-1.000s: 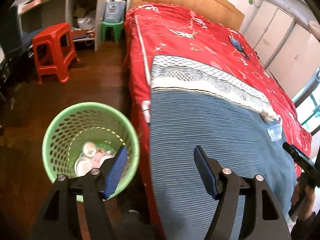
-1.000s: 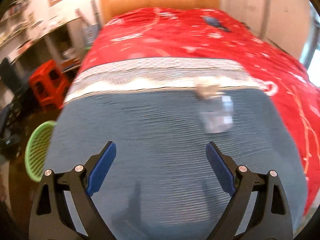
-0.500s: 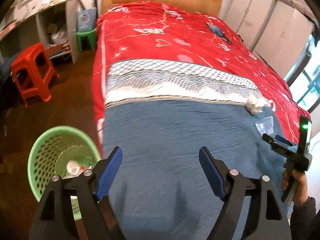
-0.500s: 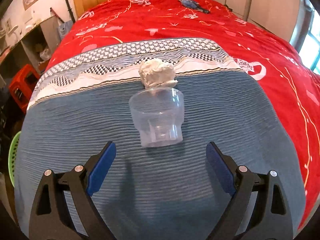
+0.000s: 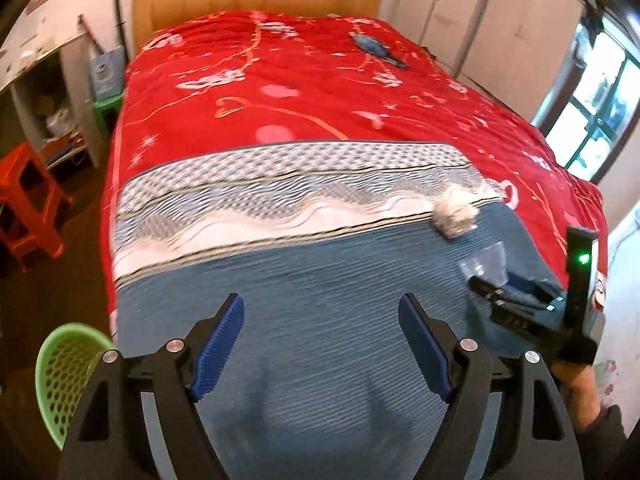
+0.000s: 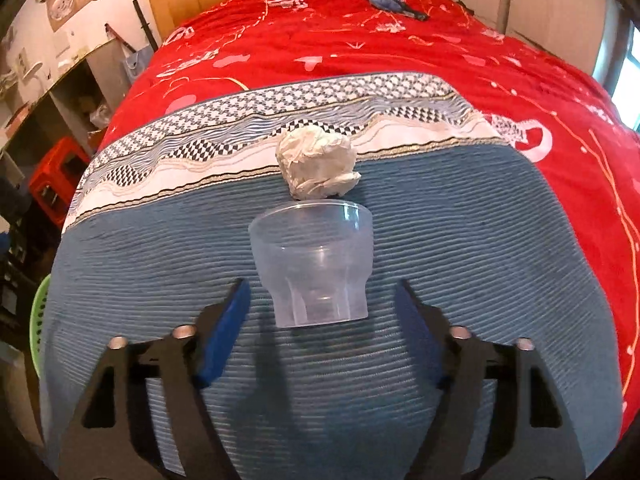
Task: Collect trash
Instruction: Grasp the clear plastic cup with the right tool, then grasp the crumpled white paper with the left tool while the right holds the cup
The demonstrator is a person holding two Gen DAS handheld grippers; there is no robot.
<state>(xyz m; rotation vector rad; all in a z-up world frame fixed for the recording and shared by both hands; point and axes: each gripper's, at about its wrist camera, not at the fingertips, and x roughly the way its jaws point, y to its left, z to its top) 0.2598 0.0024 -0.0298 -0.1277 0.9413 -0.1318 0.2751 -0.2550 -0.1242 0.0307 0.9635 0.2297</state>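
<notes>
A clear plastic cup (image 6: 314,264) stands upright on the blue part of the bed cover, with a crumpled white paper ball (image 6: 318,168) touching its far side. My right gripper (image 6: 322,302) is open, its fingertips on either side of the cup's base, not touching it. In the left wrist view the cup (image 5: 486,262) and paper ball (image 5: 456,216) lie at the right, with the right gripper (image 5: 508,294) at them. My left gripper (image 5: 322,320) is open and empty over the blue cover. A green perforated trash basket (image 5: 68,372) stands on the floor at the bed's left.
The bed (image 5: 300,92) has a red quilt and a wooden headboard. A blue object (image 6: 394,2) lies far up the quilt. A red stool (image 5: 24,200) and a small green stool (image 5: 106,106) stand on the wooden floor at the left. Cabinets and a window are at the right.
My left gripper swung right, from above the basket to over the bed. My right gripper moved forward to the cup, which now sits between its fingertips.
</notes>
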